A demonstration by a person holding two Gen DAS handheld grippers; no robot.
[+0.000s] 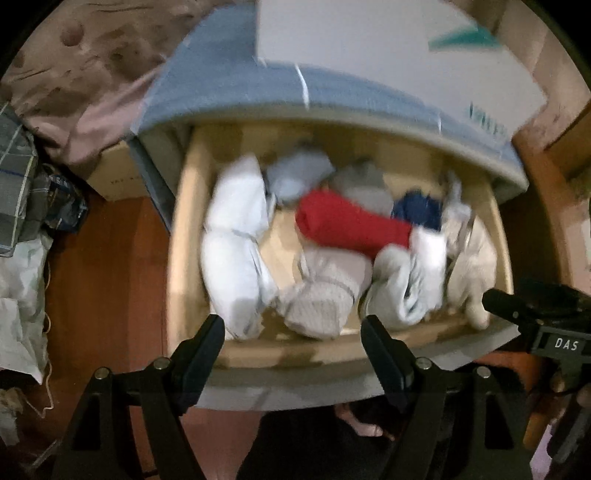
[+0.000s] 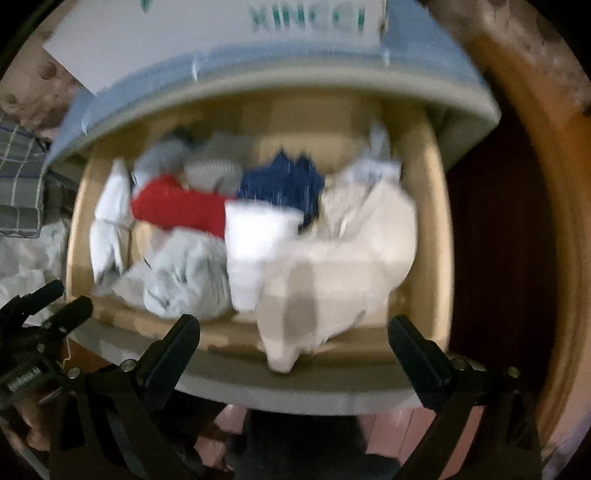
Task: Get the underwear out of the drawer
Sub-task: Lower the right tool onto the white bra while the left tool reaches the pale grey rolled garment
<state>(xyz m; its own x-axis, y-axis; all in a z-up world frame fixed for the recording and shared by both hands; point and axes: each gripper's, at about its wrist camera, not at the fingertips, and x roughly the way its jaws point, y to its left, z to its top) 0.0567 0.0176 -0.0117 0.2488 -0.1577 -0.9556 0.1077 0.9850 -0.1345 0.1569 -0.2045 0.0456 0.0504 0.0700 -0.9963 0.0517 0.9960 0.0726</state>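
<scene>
A pulled-out wooden drawer (image 1: 184,221) (image 2: 436,229) holds several folded and rumpled garments: a red one (image 1: 351,225) (image 2: 177,206), a navy one (image 1: 417,208) (image 2: 284,184), white ones (image 1: 232,251) (image 2: 258,243), grey ones (image 1: 321,295) and a cream one (image 2: 332,288). Both views are blurred. My left gripper (image 1: 293,336) is open and empty above the drawer's front edge. My right gripper (image 2: 293,336) is open and empty above the front edge, over the cream garment. It also shows at the right edge of the left wrist view (image 1: 535,310).
A white cardboard box (image 1: 369,40) (image 2: 221,33) lies on the blue-topped cabinet (image 1: 229,85) above the drawer. Bags and bedding (image 1: 22,206) pile up at the left on the red-brown floor (image 1: 103,277). A curved wooden frame (image 2: 517,147) stands at the right.
</scene>
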